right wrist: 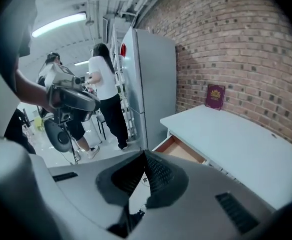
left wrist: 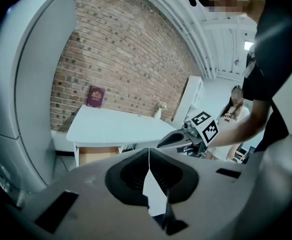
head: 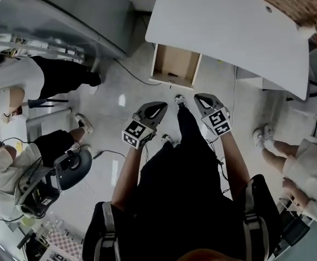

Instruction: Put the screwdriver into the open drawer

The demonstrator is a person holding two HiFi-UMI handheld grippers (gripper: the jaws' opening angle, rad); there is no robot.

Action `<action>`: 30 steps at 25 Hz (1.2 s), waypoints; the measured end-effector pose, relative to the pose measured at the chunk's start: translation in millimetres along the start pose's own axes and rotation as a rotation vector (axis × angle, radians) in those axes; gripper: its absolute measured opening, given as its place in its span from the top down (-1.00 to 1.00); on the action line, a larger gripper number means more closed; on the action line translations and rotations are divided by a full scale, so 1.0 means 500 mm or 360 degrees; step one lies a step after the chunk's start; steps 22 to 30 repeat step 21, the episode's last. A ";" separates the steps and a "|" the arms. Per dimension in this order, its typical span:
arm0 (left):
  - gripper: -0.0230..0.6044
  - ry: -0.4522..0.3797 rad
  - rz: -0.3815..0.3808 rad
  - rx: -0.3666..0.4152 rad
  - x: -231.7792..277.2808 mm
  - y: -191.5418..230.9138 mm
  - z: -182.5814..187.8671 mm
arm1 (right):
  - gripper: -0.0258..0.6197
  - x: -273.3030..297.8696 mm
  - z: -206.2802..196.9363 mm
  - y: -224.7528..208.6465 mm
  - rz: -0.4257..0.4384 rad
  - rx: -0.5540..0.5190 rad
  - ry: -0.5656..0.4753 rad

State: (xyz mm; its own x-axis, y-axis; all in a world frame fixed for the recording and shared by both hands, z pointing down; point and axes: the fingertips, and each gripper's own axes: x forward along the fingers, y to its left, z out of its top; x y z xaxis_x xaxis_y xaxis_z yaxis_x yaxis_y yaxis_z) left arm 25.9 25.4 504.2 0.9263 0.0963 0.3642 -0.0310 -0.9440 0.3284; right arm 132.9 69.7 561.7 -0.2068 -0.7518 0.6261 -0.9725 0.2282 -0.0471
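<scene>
Facing drawer (head: 174,64), left gripper (head: 162,106), right gripper (head: 199,98), fingers (left wrist: 130,174) together

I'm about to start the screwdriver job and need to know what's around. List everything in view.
Table: one, white, along the brick wall.
Drawer: one, brown inside, pulled open under the table's edge.
Book: one, maroon, upright on the table against the wall.
Vase: one, white, small, at the table's far end.
Fridge: one, grey, beside the table.
Brick wall: one, red-brown, behind the table.
Bystanders: three, light tops, two at left and one at right.
Screwdriver: none seen.
Left gripper: one, grey, jaws together, empty.
Right gripper: one, grey, jaws together, empty.
</scene>
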 end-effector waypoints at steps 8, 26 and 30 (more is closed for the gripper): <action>0.88 -0.0059 -0.0013 0.0092 -0.063 -0.070 -0.001 | 0.75 -0.096 0.007 0.095 -0.0089 -0.0046 -0.0095; 0.88 -0.0113 -0.0007 0.0142 -0.151 -0.147 -0.024 | 0.74 -0.189 -0.008 0.188 -0.0204 -0.0036 -0.0169; 0.88 -0.0113 -0.0007 0.0142 -0.151 -0.147 -0.024 | 0.74 -0.189 -0.008 0.188 -0.0204 -0.0036 -0.0169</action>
